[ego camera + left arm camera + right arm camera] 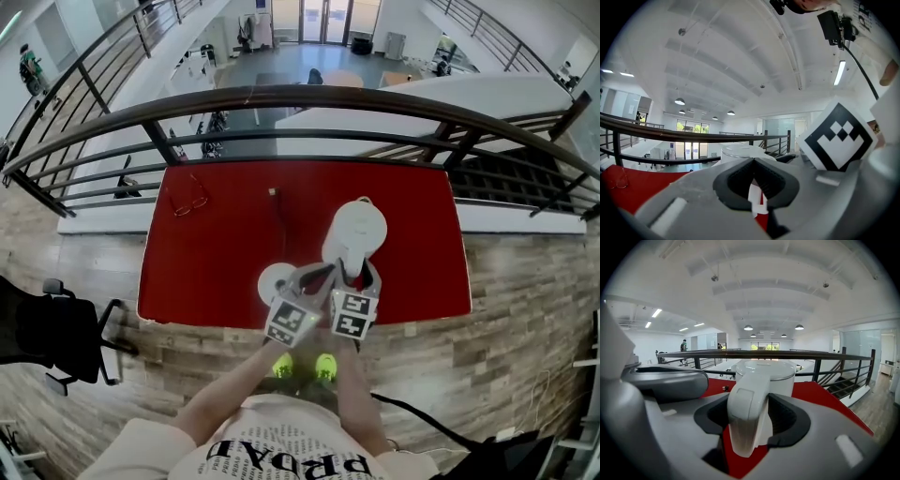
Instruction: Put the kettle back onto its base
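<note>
Left to right: glasses point(189, 197) sit far left on the red table point(422, 244), well clear, so ignore them. The cable point(278, 211) runs down the table toward the base point(272, 278); drag the base sideways and that cord could pull it off line. The bigger issue is your left gripper point(753, 161). Its jaws are together at the tips and hold nothing, and it hangs right over the base. Leave it there and the kettle has nowhere to land, or it clips the gripper on the way across, so clear it first. Your right gripper point(749, 399) has its jaws spread wide with the handle point(746, 418) between them. I see no pad pressing on it, so I judge it not yet gripped. Lift before you close and the handle slips out. The kettle point(361, 225) stands upright on the table just right of the base, not on it. A grip on the handle alone is off-centre, so expect the body to swing or tip during the short move left. Set it down off the base's middle and it will likely sit crooked or rock off the rim.
</note>
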Demonstrator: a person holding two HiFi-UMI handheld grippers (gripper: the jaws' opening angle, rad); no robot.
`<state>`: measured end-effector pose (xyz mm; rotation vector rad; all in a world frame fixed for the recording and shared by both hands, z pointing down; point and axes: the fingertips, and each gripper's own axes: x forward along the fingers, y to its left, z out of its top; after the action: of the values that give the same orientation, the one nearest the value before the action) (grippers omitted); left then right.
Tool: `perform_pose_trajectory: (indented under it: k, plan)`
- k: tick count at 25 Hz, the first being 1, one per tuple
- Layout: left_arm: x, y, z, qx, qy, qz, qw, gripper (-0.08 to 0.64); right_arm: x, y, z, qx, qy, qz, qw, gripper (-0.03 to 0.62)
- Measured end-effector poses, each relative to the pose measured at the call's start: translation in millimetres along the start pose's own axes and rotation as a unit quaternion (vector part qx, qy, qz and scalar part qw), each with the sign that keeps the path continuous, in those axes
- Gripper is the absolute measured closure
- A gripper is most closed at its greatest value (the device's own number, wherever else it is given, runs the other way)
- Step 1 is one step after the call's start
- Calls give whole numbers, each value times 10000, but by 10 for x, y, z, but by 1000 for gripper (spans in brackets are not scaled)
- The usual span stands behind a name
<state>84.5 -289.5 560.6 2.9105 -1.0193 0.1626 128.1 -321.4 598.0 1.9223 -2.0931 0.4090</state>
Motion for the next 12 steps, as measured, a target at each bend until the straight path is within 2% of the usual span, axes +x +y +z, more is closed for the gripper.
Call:
perform_pose_trajectory:
  k: [12]
  plan:
    - [-37,73,-18,-105,-16,6,9999,563,20,-68,-24,235,-268,-124,9993,383]
